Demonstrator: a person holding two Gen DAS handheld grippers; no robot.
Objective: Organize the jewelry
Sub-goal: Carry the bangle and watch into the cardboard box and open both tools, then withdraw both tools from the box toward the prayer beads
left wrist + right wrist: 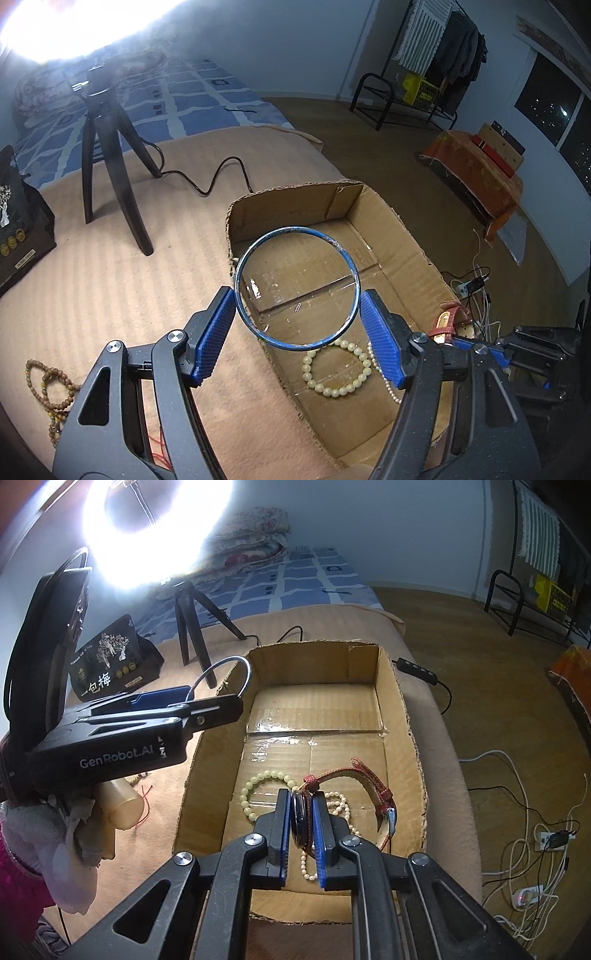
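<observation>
Left gripper (297,321) pinches thin blue metal bangle (296,288) over open brown cardboard box (402,236); right gripper (303,827) clamps red-strapped wristwatch (369,779) above cream bead bracelet (255,786) inside.

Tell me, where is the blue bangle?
The blue bangle is held between the left gripper's fingers, above the cardboard box's left edge.

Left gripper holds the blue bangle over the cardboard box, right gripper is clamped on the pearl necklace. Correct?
Not quite. The right gripper is clamped on the red-strapped watch, not the pearl necklace, which lies on the box floor, as the right wrist view shows. The left gripper does hold the blue bangle over the cardboard box.
</observation>
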